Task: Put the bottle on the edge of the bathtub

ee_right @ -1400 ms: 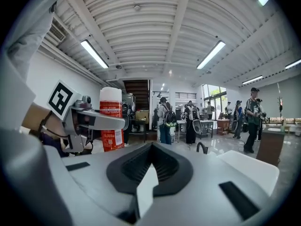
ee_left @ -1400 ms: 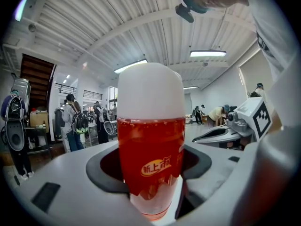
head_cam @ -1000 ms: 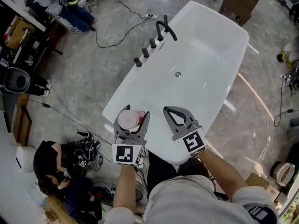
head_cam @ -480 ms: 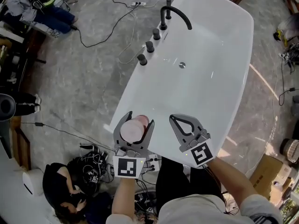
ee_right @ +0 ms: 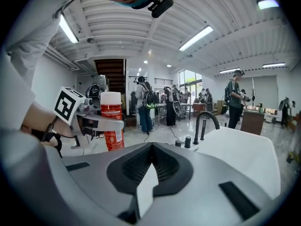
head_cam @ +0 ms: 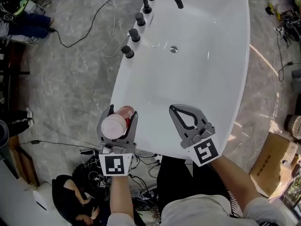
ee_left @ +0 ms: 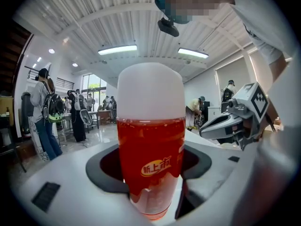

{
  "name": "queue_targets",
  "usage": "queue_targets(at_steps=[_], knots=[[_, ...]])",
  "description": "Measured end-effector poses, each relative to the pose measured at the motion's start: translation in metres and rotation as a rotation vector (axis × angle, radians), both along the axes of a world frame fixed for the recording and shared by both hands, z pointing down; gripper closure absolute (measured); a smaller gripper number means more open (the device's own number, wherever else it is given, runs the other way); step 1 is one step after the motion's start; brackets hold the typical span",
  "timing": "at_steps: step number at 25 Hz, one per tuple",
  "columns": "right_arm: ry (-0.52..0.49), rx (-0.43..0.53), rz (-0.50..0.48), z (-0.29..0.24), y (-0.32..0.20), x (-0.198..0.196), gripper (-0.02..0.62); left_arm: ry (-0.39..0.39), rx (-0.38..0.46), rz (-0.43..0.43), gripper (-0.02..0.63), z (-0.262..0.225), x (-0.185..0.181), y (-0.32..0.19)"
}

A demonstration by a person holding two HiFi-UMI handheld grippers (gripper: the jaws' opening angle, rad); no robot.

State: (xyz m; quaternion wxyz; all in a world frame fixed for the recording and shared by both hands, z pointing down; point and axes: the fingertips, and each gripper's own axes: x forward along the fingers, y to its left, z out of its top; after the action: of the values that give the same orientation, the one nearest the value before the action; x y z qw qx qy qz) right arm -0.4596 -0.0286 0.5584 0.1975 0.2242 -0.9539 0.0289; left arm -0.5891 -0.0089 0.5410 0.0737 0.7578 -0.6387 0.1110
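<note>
One tall red plastic bottle with a white cap (head_cam: 115, 125) is being held upright, clamped in the left gripper (head_cam: 122, 110), over the glossy white bathtub's near-left rim (head_cam: 120, 86). The right gripper (head_cam: 175, 109) is being held beside it, jaws together, empty. Released off-centre on that narrow ledge, the bottle could topple.

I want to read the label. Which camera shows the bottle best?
The left gripper view: the bottle fills the middle, label facing the camera. The head view shows mostly its cap from above; the right gripper view shows it small, at the left.
</note>
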Motion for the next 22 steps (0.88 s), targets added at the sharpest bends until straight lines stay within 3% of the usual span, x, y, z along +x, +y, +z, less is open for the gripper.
queue_targets(at_steps=[5,10,22], knots=[[0.028,-0.047,0.048,0.019,0.003,0.002,0.589,-0.034,-0.005,0.035,0.308,0.024,-0.021,-0.011],[0.043,-0.071,0.081,0.046,-0.003,-0.004,0.589,0.016,-0.019,-0.003,0.308,0.059,-0.040,-0.024],[0.082,-0.126,0.103,0.089,0.001,-0.006,0.589,-0.031,-0.019,-0.026,0.307,0.116,-0.083,-0.067]])
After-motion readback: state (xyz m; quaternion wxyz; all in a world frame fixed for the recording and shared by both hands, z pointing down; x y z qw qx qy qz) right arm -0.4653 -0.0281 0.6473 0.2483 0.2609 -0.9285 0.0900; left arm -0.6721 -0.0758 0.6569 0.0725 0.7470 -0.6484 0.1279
